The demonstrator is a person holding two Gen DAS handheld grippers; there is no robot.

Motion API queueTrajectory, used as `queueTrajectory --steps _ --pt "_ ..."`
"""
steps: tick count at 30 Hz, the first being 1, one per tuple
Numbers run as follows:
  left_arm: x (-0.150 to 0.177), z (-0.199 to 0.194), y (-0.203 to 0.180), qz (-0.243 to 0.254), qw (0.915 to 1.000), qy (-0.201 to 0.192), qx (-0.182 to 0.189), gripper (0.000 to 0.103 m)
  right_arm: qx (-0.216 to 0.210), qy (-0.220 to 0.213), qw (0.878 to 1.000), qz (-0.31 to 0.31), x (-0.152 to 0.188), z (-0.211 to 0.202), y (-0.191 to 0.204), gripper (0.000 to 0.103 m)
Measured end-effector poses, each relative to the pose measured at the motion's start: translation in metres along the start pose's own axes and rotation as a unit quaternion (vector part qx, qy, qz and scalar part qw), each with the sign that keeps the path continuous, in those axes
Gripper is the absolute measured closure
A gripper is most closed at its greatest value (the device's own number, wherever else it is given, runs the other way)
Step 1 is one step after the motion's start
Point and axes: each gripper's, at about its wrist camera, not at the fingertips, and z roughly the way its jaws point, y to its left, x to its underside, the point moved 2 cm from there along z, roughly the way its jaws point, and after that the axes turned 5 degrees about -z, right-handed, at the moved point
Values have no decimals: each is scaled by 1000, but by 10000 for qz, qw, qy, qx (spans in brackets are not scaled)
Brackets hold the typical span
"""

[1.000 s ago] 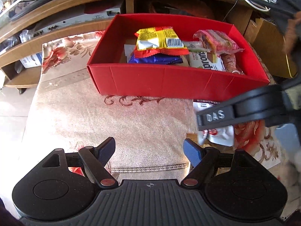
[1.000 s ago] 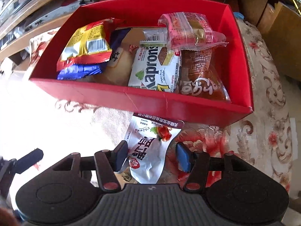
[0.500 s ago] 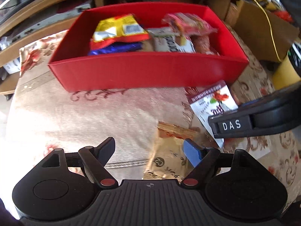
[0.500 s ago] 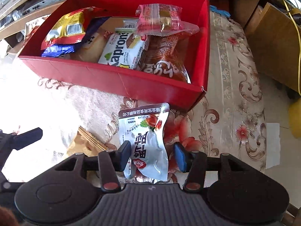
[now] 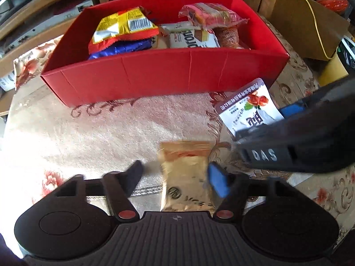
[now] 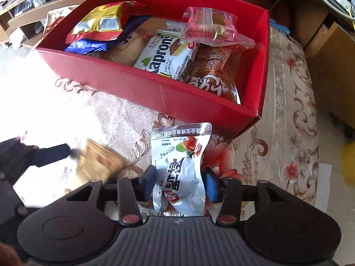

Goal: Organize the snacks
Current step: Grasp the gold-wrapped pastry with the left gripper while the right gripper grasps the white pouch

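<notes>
Each packet lies lengthwise between closing jaws — gold sachet in the left gripper, white pouch in the right gripper — red box just beyond.

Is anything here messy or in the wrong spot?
Yes. Two packets lie outside the red box, on the flowered cloth: a gold packet and a white packet. Each has a gripper closing around it.

Both tools point steeply downward, side by side. The left tool is closing its jaws, which stand apart. The right tool is closing too, jaws narrow.
</notes>
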Motion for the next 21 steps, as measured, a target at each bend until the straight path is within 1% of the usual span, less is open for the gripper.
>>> queueTrajectory --steps 1,2,3,6,10,13,15,16,18,20,21 --pt "0 -1 1 -20 10000 -5 5 44 -1 -12 10000 -7 2 -2 0 66" --pt "-1 -1 1 -21 10000 -8 -7 48 25 -24 10000 -25 4 -4 1 67" --pt "-1 -2 2 -33 10000 -9 -6 50 59 -30 10000 -50 6 -5 1 67" --pt "-1 -4 8 -114 9999 -3 -12 53 145 -44 9997 -168 13 -8 6 68" --pt "6 -9 12 -169 9999 7 -18 54 141 -48 9997 -213 19 -11 12 68" --pt "4 -7 11 -226 9997 -1 -54 49 146 -41 9997 -185 18 -10 11 68" --pt "5 -5 10 -208 9997 -6 -99 38 121 -40 9998 -153 16 -8 9 66" --pt "7 -6 10 -200 9997 -10 -138 36 99 -51 9998 -138 16 -8 9 66" --pt "7 -4 14 -278 9994 0 -211 25 42 -59 9999 -80 14 -6 4 66" --pt "6 -2 19 -388 9990 42 -212 19 -31 -45 10000 -18 13 -3 0 64" --pt "6 -2 20 -391 9990 50 -218 18 -41 -49 10000 -1 13 -2 -1 63"
